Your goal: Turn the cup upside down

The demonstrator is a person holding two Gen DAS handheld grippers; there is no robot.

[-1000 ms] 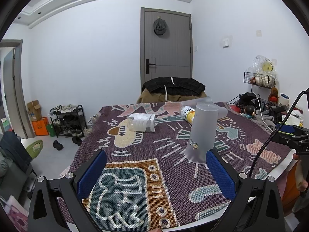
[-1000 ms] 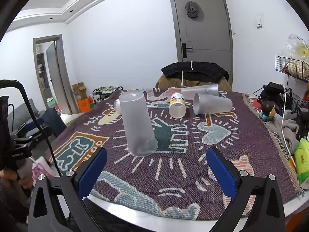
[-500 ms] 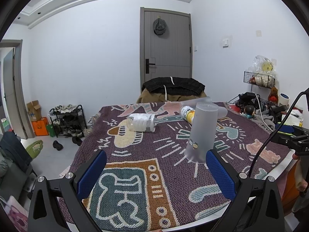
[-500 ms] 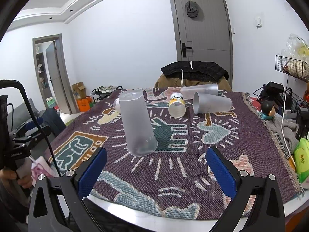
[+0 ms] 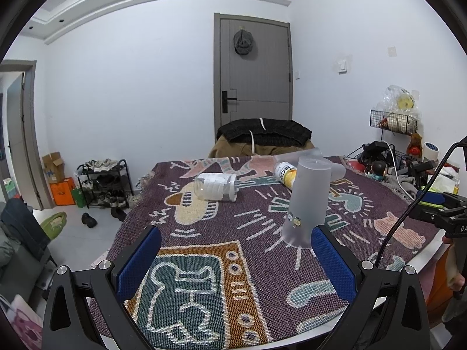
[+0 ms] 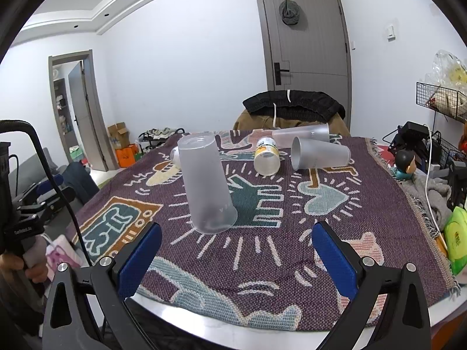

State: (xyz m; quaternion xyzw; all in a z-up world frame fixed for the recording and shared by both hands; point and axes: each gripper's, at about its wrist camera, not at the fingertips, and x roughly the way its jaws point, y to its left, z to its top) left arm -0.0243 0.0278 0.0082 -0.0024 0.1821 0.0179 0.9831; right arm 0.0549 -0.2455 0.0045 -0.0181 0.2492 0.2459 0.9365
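A tall frosted plastic cup (image 5: 306, 201) stands upside down, mouth down, on the patterned cloth; in the right wrist view it (image 6: 207, 183) stands left of centre. My left gripper (image 5: 236, 259) is open and empty, with the cup just beyond its right finger. My right gripper (image 6: 236, 259) is open and empty, near the table's front edge, with the cup a little ahead of its left finger. Neither gripper touches the cup.
Two more frosted cups (image 6: 319, 153) (image 6: 302, 135), a yellow-labelled cup (image 6: 266, 157) and a clear jar (image 5: 216, 186) lie on their sides farther back. The table (image 6: 204, 318) has a pale front rim. Clutter and a wire basket (image 6: 437, 99) stand at the right.
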